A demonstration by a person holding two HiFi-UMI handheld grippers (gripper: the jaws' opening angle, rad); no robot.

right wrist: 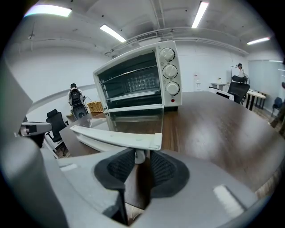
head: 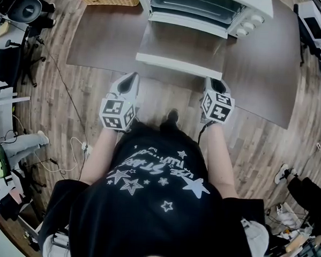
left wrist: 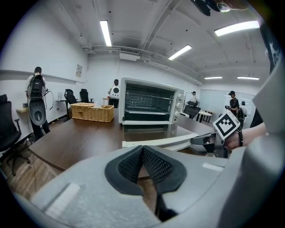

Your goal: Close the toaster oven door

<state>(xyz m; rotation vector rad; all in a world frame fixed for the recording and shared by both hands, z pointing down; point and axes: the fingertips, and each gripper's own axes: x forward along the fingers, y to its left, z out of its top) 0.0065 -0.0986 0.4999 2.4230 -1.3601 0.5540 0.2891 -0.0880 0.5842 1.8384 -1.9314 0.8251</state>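
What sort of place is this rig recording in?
Probably an open office or lab workroom, not a home kitchen: ceiling strip lights, office chairs around the edges, and the toaster oven sits on a big meeting-style table.

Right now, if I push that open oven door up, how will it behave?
Probably swings rigidly: the door looks like framed glass. Its smooth white handle may slip. The oven might slide on the polished table.
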